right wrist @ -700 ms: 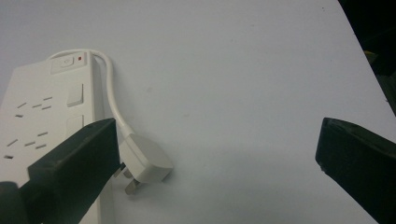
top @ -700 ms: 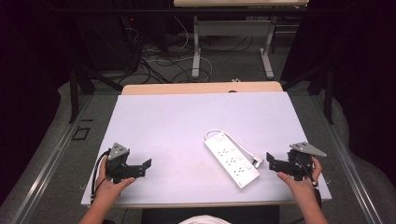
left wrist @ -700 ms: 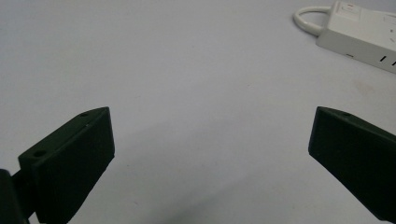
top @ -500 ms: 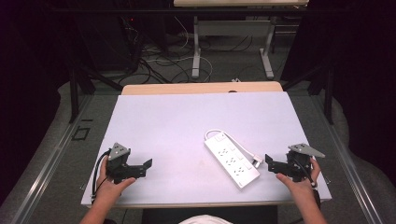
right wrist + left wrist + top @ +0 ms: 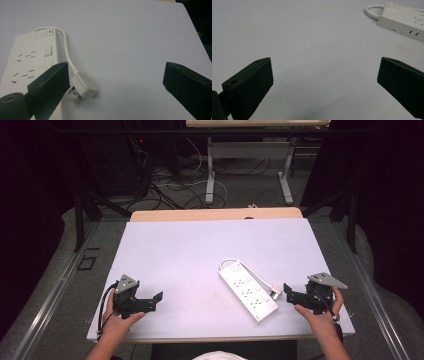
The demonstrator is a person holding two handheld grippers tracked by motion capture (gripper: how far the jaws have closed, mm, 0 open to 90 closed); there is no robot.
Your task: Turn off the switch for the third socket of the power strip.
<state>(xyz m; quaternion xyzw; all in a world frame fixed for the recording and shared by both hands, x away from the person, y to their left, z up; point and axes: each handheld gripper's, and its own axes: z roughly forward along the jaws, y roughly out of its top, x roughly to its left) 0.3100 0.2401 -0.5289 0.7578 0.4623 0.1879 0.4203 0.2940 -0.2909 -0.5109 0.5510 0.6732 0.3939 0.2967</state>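
Right gripper [image 5: 289,292] hovers with jaws wide apart, nothing between them, just beside the plug [image 5: 83,86] of a white power strip [image 5: 248,290]; left gripper [image 5: 159,299], likewise agape and empty, sits well apart. The strip lies flat, long axis diagonal, switch end away from the right gripper. It looks rigid, light and smooth; the short cord [image 5: 65,47] bends. The plug body seems the likeliest hold.

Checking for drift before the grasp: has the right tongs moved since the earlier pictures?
Yes, slightly: the right tongs have edged toward the power strip, narrowing the gap to its plug; they stand open.
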